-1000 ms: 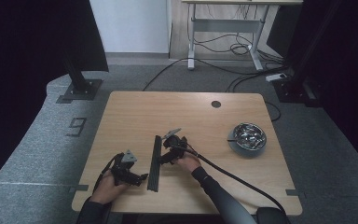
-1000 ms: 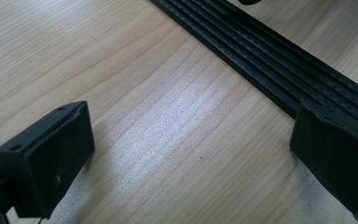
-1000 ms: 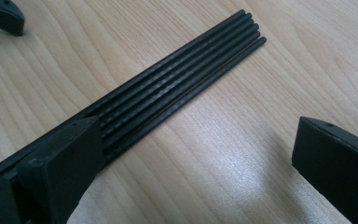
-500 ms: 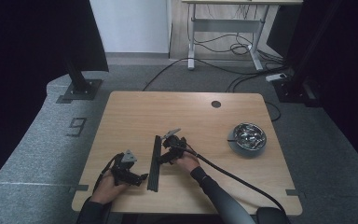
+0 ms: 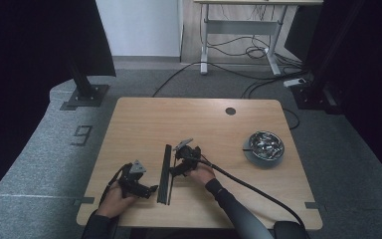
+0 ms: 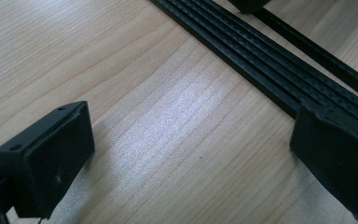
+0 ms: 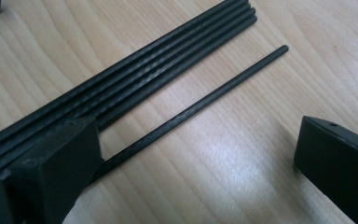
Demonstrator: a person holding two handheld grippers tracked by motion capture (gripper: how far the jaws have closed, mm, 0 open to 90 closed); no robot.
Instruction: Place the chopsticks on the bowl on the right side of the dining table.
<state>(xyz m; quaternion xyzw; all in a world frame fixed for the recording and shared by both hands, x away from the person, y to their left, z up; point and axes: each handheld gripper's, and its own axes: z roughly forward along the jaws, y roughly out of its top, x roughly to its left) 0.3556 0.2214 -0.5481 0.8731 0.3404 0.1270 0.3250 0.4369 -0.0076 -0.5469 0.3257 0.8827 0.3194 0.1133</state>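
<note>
A bundle of several thin black rods (image 5: 165, 174) lies lengthwise on the wooden table (image 5: 179, 119), between my two grippers. In the right gripper view the bundle (image 7: 135, 79) runs diagonally, and a single black rod (image 7: 205, 102) lies apart beside it. That rod passes by the left finger (image 7: 51, 172) of my right gripper (image 7: 196, 172), which stands open low over the wood. My left gripper (image 6: 191, 158) is open too, with bare table between its fingers; its right finger (image 6: 335, 158) sits against the bundle (image 6: 261, 60). The single rod (image 6: 317, 51) lies beyond the bundle.
A metal bowl (image 5: 263, 146) with shiny small parts stands at the table's right side. A round cable hole (image 5: 230, 111) sits near the far edge. The right gripper's thick cable (image 5: 248, 186) trails across the near right of the table.
</note>
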